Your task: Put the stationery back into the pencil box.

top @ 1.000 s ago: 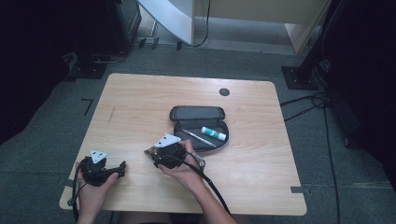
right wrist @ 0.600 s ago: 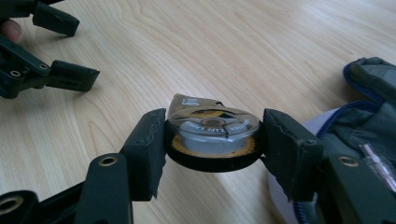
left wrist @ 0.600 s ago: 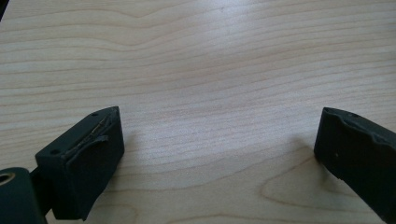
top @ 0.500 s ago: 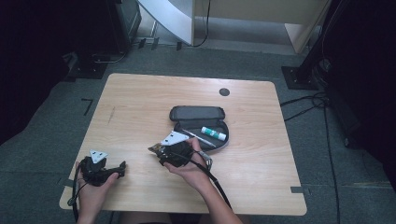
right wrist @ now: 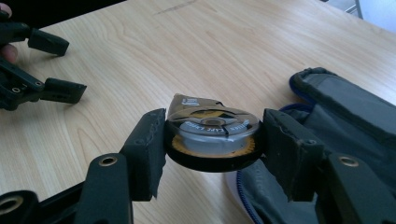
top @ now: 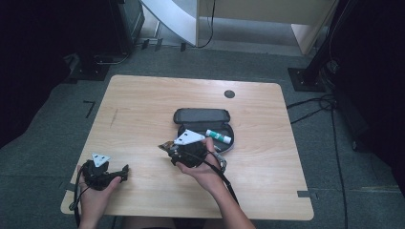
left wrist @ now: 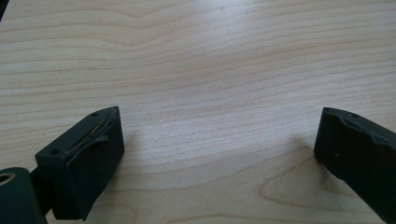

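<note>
Right gripper (right wrist: pixel 212 140) clamps tape dispenser (right wrist: pixel 212 135); ease it toward case (top: pixel 203 125) at 1 o'clock. Left gripper (left wrist: pixel 219 154) wide open, empty.

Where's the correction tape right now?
The correction tape sits clamped in the right gripper, held over the table beside the open pencil case, left of it in the high view.

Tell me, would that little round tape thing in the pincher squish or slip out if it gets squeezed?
Probably not squish: the correction tape dispenser looks like hard, clear plastic with a gear wheel inside, so it seems stiff. It might slip, since its curved, shiny shell meets the right gripper at two small spots. It looks light, being small and mostly hollow.
</note>
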Demonstrator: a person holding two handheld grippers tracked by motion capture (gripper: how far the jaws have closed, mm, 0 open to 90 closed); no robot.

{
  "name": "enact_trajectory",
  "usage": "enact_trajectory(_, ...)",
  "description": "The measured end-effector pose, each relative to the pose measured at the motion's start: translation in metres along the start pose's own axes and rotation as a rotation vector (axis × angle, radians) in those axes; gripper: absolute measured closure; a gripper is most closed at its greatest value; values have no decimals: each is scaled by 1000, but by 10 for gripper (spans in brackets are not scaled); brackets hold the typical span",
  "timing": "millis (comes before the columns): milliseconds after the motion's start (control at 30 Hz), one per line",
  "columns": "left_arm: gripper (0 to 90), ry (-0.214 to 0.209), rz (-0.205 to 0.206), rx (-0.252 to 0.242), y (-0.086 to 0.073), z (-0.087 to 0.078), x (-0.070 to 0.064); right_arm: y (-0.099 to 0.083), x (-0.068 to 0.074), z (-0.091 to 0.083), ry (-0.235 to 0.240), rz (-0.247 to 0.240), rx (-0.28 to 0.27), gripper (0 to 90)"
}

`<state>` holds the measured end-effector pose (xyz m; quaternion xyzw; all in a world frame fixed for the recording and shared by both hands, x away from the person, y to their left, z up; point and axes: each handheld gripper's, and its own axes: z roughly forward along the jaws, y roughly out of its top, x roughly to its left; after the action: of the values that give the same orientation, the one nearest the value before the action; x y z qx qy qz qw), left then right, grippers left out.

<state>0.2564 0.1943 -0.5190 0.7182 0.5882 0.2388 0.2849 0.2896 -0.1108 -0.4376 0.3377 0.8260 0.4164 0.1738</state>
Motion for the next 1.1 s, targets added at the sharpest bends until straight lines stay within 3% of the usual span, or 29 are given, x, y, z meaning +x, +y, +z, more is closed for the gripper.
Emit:
enact_trajectory(667, 18, 0, 0, 0, 0, 0, 0, -9, -40, -35, -90, 62, -37, 419)
enact_trajectory(1100, 18, 0, -1, -1, 0, 0, 0, -33, -61, -24, -119, 122, 10, 419)
